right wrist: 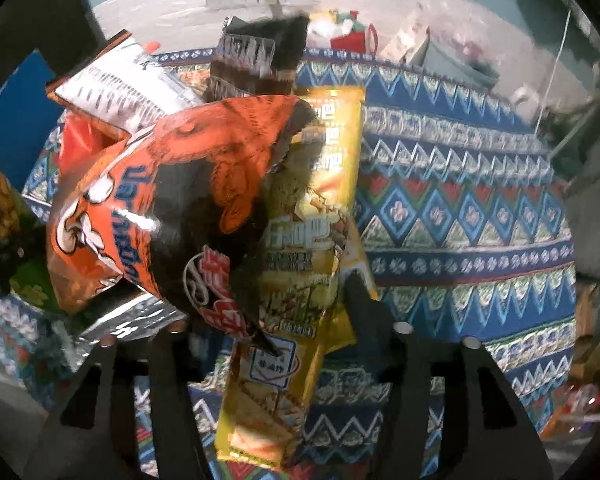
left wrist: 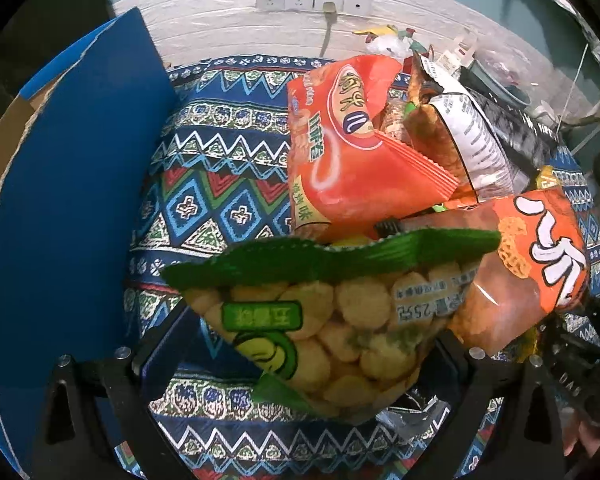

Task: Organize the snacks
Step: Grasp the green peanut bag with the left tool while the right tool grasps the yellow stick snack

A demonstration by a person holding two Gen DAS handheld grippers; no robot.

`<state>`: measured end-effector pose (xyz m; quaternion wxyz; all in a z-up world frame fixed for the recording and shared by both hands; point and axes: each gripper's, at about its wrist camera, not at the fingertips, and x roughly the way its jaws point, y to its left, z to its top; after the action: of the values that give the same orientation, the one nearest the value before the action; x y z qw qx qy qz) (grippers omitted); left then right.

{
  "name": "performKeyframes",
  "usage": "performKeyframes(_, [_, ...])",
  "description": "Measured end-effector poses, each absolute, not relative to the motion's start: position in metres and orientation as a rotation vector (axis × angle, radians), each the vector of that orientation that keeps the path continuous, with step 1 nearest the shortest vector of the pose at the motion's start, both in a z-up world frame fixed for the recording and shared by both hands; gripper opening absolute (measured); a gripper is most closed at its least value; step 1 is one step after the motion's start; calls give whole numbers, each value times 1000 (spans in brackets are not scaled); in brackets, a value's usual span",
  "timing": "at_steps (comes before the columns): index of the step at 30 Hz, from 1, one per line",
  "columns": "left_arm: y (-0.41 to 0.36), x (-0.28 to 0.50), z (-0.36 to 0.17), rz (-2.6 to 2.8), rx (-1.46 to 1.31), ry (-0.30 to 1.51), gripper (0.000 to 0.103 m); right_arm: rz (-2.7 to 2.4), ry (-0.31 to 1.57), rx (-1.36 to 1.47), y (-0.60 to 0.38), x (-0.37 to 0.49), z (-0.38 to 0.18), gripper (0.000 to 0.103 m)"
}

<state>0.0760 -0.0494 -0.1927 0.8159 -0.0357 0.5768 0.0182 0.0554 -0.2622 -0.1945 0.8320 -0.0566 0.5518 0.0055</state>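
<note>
My left gripper is shut on a clear snack bag with a green top, full of round yellow puffs. The bag hangs tilted between the two black fingers, just above the patterned tablecloth. In the right wrist view my right gripper is shut on a long yellow snack packet. Its right finger presses the packet's edge. An orange-and-black bag lies over the left finger and hides its tip.
A blue cardboard box stands open at the left. Behind the green bag lies a pile: a red-orange bag, a white-backed bag and an orange bag. Bare tablecloth stretches to the right. Wall sockets sit behind.
</note>
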Motion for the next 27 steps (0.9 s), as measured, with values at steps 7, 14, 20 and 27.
performKeyframes(7, [-50,78,-206,-34,-107,1260,59,19,1120,-276,-248,52,-199,36])
performKeyframes(14, [-56,74,-195,-52,-40,1234,37,21,1123,-194,-273,58,-187,31])
performKeyframes(20, [-65,68,-175,-72,21,1182,32,-12,1089,-137,-296,64,-169,30])
performKeyframes(27, [-75,55,-146,-87,94,1099,32,-44,1017,-149,-298,49,-142,30])
